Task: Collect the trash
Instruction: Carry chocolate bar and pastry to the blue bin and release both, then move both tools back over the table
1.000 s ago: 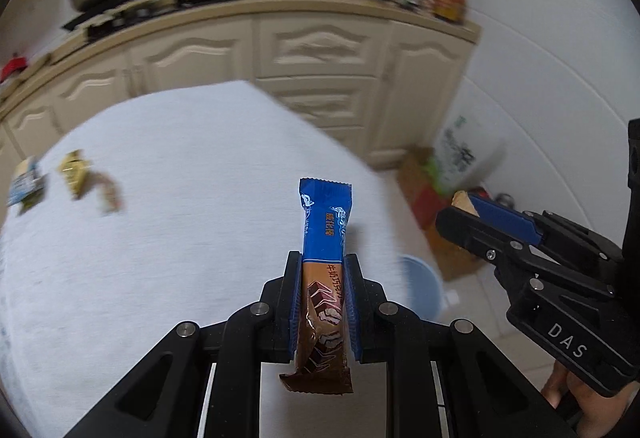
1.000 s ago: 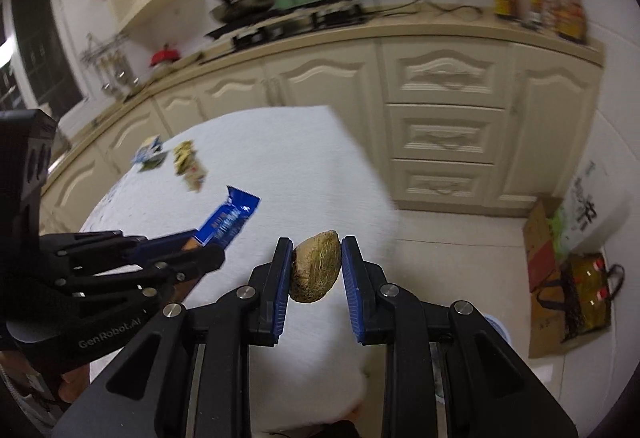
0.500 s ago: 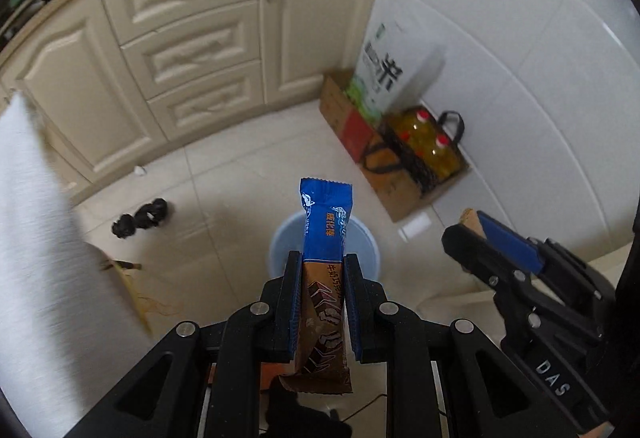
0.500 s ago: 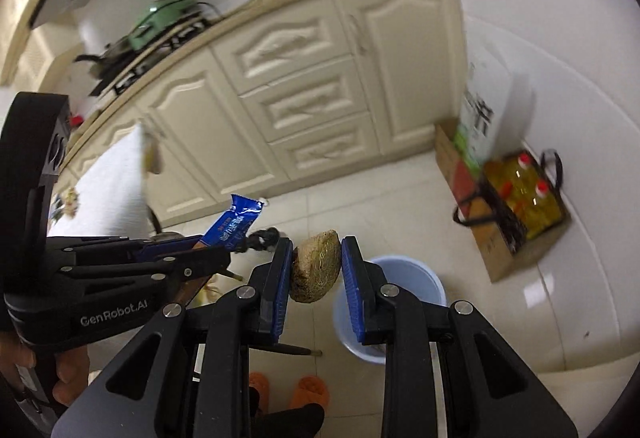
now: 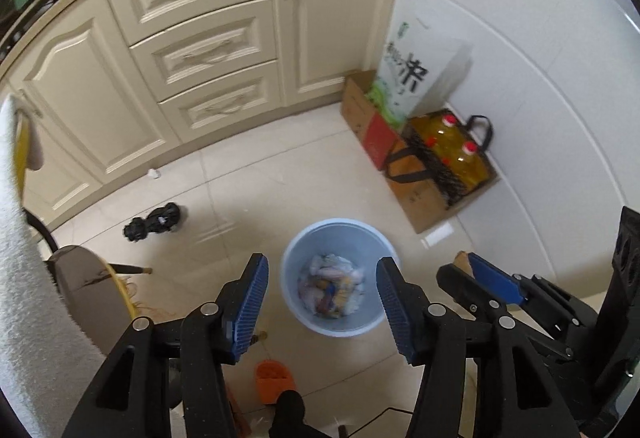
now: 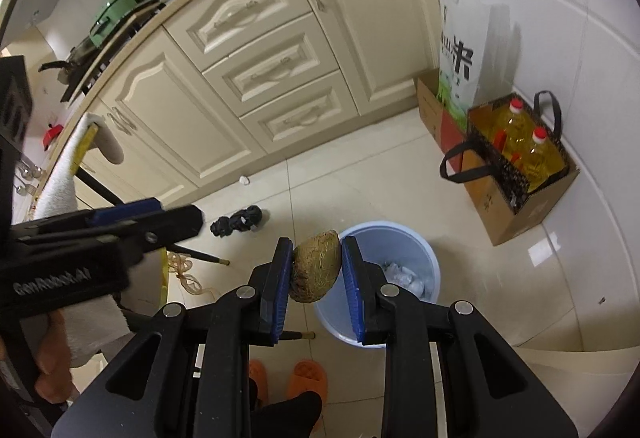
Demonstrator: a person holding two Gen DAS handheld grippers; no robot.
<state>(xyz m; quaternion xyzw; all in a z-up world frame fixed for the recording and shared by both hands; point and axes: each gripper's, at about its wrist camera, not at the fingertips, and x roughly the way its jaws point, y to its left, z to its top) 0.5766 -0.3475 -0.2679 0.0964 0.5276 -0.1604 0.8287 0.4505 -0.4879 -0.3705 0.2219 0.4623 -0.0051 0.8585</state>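
The left gripper [image 5: 322,292], its jaws just opened and empty, is held above the blue bin [image 5: 340,320] at lower centre. A wrapper, perhaps, is seen among the trash inside. The brown husk [image 6: 316,266] is clamped by the right gripper [image 6: 316,270] beside the bin's rim.

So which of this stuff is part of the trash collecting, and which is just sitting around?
Part of the job:
- blue waste bin
- brown husk-like lump in right claw
- left claw, open

Just lying about:
- oil bottles
- rice bag
- cardboard box
- orange slippers
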